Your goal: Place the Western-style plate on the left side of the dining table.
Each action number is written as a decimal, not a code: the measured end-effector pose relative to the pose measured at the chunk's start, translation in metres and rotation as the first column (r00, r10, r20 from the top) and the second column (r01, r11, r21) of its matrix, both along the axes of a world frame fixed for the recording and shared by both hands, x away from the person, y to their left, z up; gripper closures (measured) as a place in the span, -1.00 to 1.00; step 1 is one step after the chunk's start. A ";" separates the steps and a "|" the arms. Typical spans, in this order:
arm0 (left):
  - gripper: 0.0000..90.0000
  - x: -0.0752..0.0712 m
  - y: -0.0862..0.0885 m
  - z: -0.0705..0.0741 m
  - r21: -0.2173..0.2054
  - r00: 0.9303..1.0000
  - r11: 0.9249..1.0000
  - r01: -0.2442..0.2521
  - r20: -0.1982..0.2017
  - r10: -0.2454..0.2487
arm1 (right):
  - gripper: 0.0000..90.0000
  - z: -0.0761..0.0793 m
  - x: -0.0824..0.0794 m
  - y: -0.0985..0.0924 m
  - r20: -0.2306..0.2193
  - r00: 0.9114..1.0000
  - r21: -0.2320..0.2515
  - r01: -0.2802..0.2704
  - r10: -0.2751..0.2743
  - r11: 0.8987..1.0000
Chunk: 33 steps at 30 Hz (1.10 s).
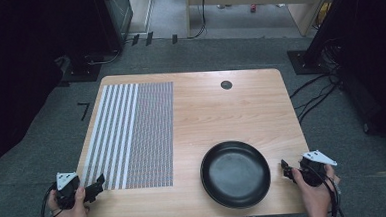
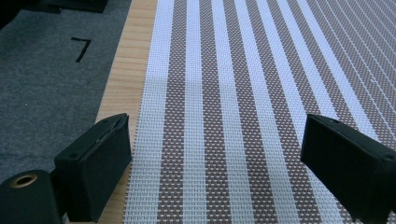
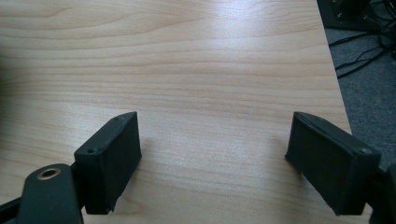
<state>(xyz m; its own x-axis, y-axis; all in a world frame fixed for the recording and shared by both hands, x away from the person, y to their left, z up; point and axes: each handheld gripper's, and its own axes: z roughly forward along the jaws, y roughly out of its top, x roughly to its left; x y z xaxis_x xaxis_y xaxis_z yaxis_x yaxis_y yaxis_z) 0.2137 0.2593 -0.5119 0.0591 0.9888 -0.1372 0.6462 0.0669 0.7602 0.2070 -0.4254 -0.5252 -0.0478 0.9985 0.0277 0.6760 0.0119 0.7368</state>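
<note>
One black pan (image 1: 235, 173) lies on the near right part of the wooden table (image 1: 221, 112), its round rim close to the front edge, its inside bare; one striped woven placemat (image 1: 132, 134) lies flat on the left part of the same table, well apart from the pan, with broad white and brown bands on its left half and fine lines on its right half. Two hand-held grippers flank these things. The left gripper (image 1: 96, 186) is held at the near left corner, just over the placemat's front edge; in the left gripper view its two black jaws stand spread wide above the placemat (image 2: 233, 93), with nothing between them. The right gripper (image 1: 287, 169) is held just beside the pan's right rim, apart from it; in the right gripper view its two jaws stand equally spread over bare tabletop (image 3: 187, 70), nothing between them. One small dark round grommet (image 1: 226, 84) sits near the table's far edge. Grey carpet (image 1: 33, 162) surrounds the table, with several cables (image 1: 315, 94) lying on it at the right
</note>
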 end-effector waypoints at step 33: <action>-0.81 0.031 -0.137 0.062 -0.069 0.944 0.947 0.315 0.124 -0.305 | -0.64 0.000 0.000 0.000 -0.001 1.000 0.002 0.004 -0.004 1.000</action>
